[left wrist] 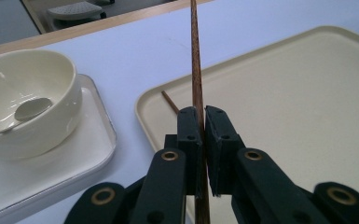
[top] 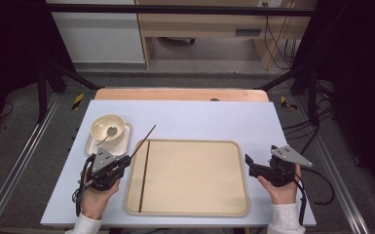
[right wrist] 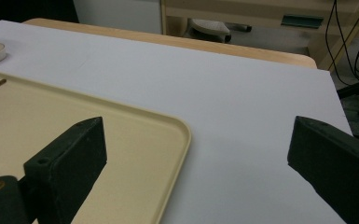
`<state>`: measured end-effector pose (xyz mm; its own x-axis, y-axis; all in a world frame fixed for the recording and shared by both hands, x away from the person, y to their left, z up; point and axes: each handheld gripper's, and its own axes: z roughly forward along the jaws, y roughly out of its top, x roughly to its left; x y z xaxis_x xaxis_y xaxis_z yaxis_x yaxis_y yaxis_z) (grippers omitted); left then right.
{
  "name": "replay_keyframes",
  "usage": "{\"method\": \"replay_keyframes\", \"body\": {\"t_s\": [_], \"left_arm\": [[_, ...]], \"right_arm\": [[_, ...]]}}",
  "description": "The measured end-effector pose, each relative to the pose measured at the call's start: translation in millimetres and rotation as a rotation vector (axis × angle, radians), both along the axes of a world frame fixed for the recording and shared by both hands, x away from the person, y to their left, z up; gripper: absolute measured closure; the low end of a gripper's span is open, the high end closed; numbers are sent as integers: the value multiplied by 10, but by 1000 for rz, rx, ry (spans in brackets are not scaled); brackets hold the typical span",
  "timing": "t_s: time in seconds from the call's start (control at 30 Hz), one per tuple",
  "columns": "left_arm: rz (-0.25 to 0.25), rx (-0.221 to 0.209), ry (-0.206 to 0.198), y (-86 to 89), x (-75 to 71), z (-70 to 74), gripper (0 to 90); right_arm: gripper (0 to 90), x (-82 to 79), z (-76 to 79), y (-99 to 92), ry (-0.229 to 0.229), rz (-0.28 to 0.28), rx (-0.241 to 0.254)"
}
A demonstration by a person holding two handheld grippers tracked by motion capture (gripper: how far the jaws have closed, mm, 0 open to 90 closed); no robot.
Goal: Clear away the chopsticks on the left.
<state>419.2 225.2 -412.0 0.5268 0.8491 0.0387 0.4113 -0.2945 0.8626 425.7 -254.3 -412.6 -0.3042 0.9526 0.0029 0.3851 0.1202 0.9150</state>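
My left gripper [top: 122, 165] is at the left edge of the beige tray [top: 195, 195], shut on a dark wooden chopstick [top: 148, 133] that slants up and away over the tray's far left corner. In the left gripper view the jaws pinch this chopstick [left wrist: 196, 70] near its lower end. A second chopstick [top: 143, 178] lies flat along the tray's left side, and its tip [left wrist: 170, 102] is seen past the jaws. My right gripper [top: 251, 165] rests at the tray's right edge, open with nothing between its jaws [right wrist: 196, 154].
A cream bowl [top: 107, 127] holding a spoon [left wrist: 32, 109] stands on a small white tray [top: 121, 145] at the left, just beyond my left gripper. The pale blue table top [top: 199, 117] lies bare behind the beige tray [right wrist: 121, 140]. Cables hang off the right side.
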Motion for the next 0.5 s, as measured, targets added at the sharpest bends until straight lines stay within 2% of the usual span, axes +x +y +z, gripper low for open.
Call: {"method": "replay_keyframes", "body": {"t_s": [0.3, 0.5], "left_arm": [[45, -6, -9, -149, -21, 0, 850], [80, -36, -21, -204, -19, 75, 850]], "right_arm": [[48, -4, 5, -2, -1, -1, 3], [47, -3, 6, -2, -4, -3, 7]]}}
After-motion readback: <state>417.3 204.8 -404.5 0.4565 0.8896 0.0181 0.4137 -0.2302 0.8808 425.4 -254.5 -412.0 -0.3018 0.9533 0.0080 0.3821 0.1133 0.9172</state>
